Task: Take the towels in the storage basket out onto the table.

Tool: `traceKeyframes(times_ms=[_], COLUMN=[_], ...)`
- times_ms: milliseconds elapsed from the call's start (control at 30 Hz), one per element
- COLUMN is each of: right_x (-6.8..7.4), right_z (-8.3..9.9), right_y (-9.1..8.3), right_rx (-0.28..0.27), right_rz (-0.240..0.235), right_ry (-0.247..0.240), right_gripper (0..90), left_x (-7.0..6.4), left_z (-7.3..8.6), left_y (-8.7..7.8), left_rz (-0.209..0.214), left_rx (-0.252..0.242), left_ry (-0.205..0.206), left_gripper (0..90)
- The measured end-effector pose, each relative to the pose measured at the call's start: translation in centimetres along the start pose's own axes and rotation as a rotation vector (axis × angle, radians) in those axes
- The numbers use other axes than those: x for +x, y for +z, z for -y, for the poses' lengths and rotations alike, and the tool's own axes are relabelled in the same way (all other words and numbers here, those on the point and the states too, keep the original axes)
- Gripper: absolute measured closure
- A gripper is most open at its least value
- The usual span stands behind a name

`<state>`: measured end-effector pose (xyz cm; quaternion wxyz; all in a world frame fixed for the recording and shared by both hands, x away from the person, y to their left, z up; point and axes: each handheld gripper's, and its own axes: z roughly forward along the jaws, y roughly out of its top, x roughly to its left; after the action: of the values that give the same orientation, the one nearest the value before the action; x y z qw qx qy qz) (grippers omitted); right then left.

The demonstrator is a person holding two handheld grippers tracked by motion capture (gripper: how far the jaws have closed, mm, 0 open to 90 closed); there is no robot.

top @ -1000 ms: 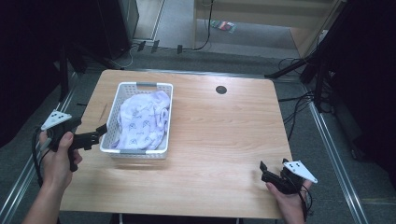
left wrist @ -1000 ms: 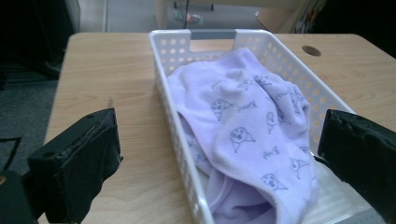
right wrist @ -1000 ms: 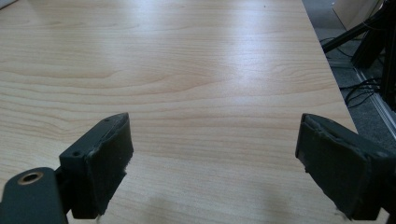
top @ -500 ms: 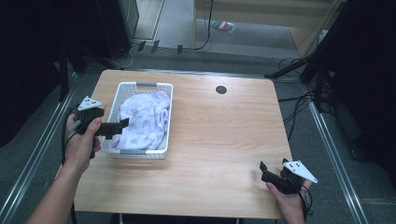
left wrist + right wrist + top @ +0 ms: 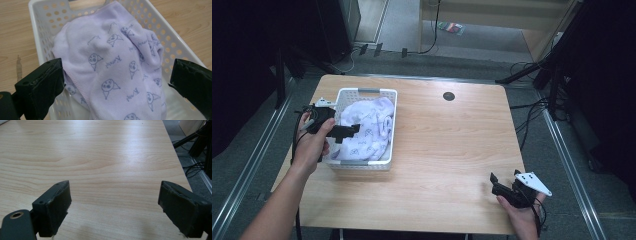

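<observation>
A white perforated basket [image 5: 362, 93] stands on the left part of the wooden table [image 5: 447, 150]. Inside it lies a crumpled lilac cloth [image 5: 369, 127] printed with small grey faces and words, also seen close up as the cloth [image 5: 117, 67] in the basket [image 5: 41, 27]. My left gripper [image 5: 349, 131] hovers over the basket's left side, open, its jaws spread wide on either side of the cloth [image 5: 117, 82]. My right gripper [image 5: 496, 184] rests near the table's front right corner, open, with bare wood between its jaws [image 5: 113, 205].
A dark round grommet [image 5: 448, 96] sits in the table near the back edge. Cables [image 5: 532, 107] trail on the floor to the right, and metal rails [image 5: 252, 165] run along both sides of the table.
My left gripper has moved from beside the table's left edge forward and rightward, over the basket and the cloth. The right gripper has stayed still.
</observation>
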<state>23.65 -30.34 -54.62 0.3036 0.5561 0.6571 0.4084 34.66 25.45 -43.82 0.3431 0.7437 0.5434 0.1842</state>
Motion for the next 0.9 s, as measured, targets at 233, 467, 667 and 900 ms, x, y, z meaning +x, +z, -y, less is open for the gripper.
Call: traceKeyframes(times_ms=[233,467,667,900], right_x=[0.0,0.0,0.0,0.0], right_z=[0.0,0.0,0.0,0.0], right_y=[0.0,0.0,0.0,0.1], right_rx=[0.002,0.003,0.005,0.005], right_rz=[-0.001,-0.001,-0.001,-0.001], right_ry=[-0.001,-0.001,-0.003,-0.003], right_gripper=[11.3,11.6,11.6,11.6], left_x=[-0.3,-1.1,-1.4,-1.5], left_z=[-0.9,-1.5,-2.1,-2.3], left_y=[1.9,3.9,5.3,7.5], left_rz=[-0.006,-0.020,-0.026,-0.017], left_rx=[0.081,0.133,0.180,0.262], left_ry=[0.002,0.028,0.044,0.045], left_gripper=[0.0,0.0,0.0,0.0])
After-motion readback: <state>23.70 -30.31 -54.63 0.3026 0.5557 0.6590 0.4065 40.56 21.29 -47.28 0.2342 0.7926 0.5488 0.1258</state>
